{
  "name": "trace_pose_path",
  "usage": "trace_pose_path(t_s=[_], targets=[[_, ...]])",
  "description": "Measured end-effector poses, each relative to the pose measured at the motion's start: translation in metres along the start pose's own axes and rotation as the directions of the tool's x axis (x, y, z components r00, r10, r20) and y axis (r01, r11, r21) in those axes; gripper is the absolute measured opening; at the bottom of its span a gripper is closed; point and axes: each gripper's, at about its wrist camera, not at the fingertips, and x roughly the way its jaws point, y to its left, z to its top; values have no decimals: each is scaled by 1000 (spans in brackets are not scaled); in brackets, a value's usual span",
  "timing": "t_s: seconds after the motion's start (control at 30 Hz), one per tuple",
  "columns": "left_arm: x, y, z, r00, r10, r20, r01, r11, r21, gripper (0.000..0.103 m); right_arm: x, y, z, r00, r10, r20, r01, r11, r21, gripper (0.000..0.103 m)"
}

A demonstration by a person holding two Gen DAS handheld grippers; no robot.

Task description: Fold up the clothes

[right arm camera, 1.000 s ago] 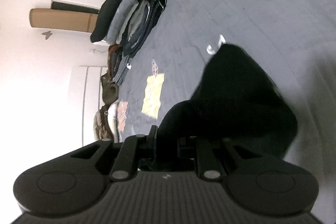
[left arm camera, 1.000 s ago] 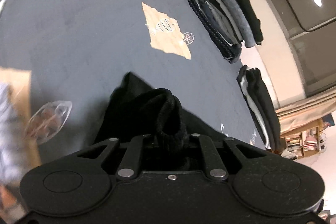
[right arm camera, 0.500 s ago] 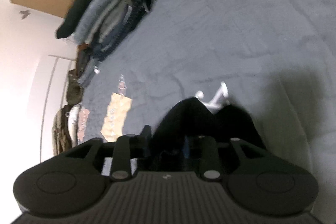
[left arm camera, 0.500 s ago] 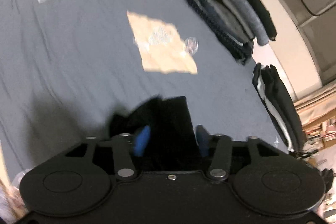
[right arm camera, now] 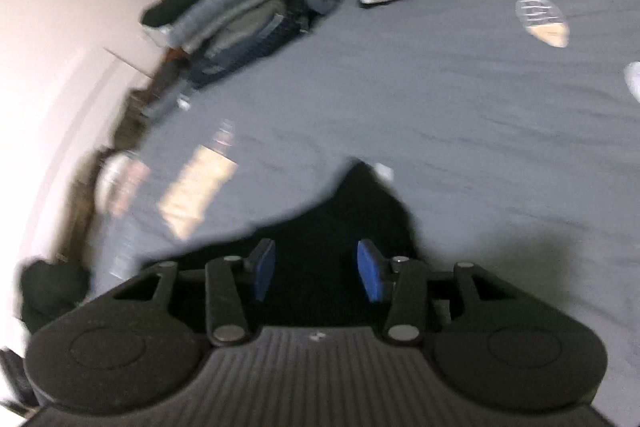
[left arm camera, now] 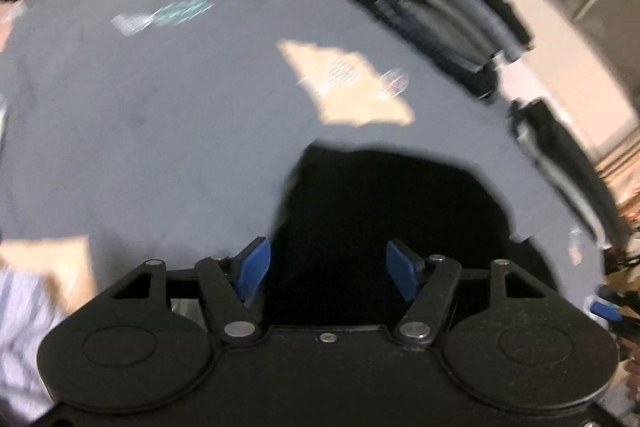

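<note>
Now released, black garment (left arm camera: 384,211) down, tools apart.

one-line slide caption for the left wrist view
Left gripper open over a black garment lying on the grey bedspread, stacks of folded clothes behind.

A garment (left arm camera: 384,211) lies on the bedspread (left arm camera: 160,131) — stacks of folded clothes (left arm camera: 452,15) line its far edge.

Left tool (left arm camera: 327,269): matte black housing, two round covers, silver pivot screws, blue finger pads (left arm camera: 253,266). Right tool (right arm camera: 316,269): identical linkage (its housing is ribbed), blue pads (right arm camera: 370,275).
</note>
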Motion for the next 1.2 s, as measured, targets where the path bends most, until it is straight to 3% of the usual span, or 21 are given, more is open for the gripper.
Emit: trace_pose_path(t_s=[0.13, 0.33, 0.5, 0.57, 0.6, 0.63, 0.7, 0.93, 1.03, 1.13, 1.2], targets=[[-8, 16, -22, 1000, -18, -20, 17, 1000, -26, 64, -9, -34, -36, 998, -59, 16, 58, 997, 52, 45], [-19, 11, -37, 999, -46, 6, 45, 999, 28, 64, 3, -30, -65, 998, -62, 20, 64, 992, -108, 46], [-19, 4, -43, 999, -32, 16, 31, 998, 56, 64, 12, -30, -70, 1000, 2, 17, -2, 1000, 10, 45], [-20, 4, -43, 999, -34, 15, 33, 998, 55, 64, 20, -34, -71, 1000, 15, -24, -13, 997, 79, 33], [-21, 3, -43, 999, -35, 15, 34, 998, 54, 64, 23, -36, -71, 999, 20, -42, -15, 994, 112, 10], [-21, 3, -43, 999, -31, 15, 30, 998, 56, 64, 23, -36, -72, 999, 15, -47, -9, 991, 135, 9], [-23, 4, -41, 999, -26, 20, 24, 998, 58, 64, 13, -30, -72, 1000, 7, -25, -3, 991, 134, 8], [-16, 5, -32, 998, -32, 47, 28, 995, 93, 64, -63, -9, -68, 996, 87, 28, -89, 990, 111, 7], [1, 1, -34, 999, -20, 35, 15, 991, 134, 67, -38, -21, -81, 997, -8, -76, 13, 998, 64, 9], [23, 6, -38, 1000, -12, -23, 15, 993, 113, 68, -19, -37, -90, 996, -25, -82, 33, 995, 99, 11], [32, 9, -41, 999, -47, -26, 50, 994, 101, 54, -16, -41, -94, 998, -7, -68, 15, 993, 116, 11]])
